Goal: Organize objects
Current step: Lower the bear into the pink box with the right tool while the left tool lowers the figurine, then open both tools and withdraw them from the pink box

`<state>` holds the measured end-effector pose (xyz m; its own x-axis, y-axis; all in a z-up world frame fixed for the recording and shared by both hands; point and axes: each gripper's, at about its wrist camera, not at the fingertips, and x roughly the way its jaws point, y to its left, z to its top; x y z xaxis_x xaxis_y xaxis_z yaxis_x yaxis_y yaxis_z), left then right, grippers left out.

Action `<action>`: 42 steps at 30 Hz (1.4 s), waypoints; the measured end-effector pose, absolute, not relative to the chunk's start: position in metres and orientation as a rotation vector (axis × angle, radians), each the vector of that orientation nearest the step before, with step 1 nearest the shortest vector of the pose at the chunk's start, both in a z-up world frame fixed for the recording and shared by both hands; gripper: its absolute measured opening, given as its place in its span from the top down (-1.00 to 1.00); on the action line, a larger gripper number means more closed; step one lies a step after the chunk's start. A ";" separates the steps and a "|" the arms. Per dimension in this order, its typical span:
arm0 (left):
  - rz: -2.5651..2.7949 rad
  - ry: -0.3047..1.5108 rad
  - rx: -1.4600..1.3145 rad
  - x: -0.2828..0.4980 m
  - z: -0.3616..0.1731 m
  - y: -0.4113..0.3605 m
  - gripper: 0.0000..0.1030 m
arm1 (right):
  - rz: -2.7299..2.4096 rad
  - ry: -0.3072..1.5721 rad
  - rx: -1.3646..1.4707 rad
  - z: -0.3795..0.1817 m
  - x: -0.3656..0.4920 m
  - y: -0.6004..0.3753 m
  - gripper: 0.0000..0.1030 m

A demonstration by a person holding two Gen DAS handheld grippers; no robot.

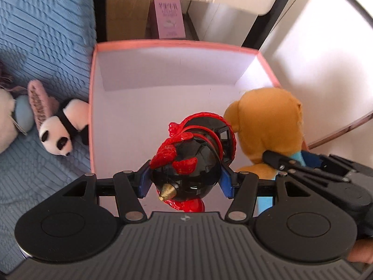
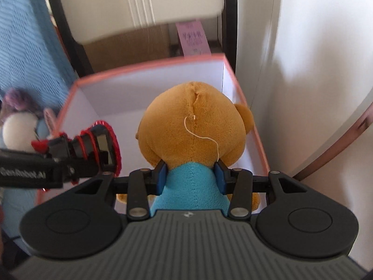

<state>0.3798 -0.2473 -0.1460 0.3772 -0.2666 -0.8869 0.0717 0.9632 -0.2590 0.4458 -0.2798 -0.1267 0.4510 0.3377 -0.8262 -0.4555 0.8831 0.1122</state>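
Left gripper [image 1: 186, 177] clamps the red-black toy [image 1: 193, 154] by its hard, glossy body; slippery, so hold the widest part. Right gripper [image 2: 190, 175] squeezes the teddy bear [image 2: 193, 126] at its soft neck; light, squashy. Both hang over the pink box [image 1: 163, 44].

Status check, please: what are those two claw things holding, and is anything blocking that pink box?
Left gripper shut on red-black toy. Right gripper shut on teddy bear. Both over open pink box; nothing seen inside, nothing blocking.

Right gripper [image 2: 190, 177] clamps the plush bear [image 2: 193, 126] between its jaws, over the pink-rimmed box [image 2: 149, 66] ahead
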 end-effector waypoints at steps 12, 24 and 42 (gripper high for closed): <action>-0.202 1.185 -0.171 0.386 -0.155 -0.248 -0.30 | 0.485 1.058 -0.149 -0.157 0.451 -0.285 -0.07; -0.194 1.028 -0.245 0.337 -0.064 -0.207 -0.30 | 0.478 0.937 -0.112 -0.067 0.413 -0.290 -0.13; -0.212 0.841 -0.289 0.219 0.030 -0.113 -0.30 | 0.512 0.782 -0.074 0.044 0.274 -0.266 -0.14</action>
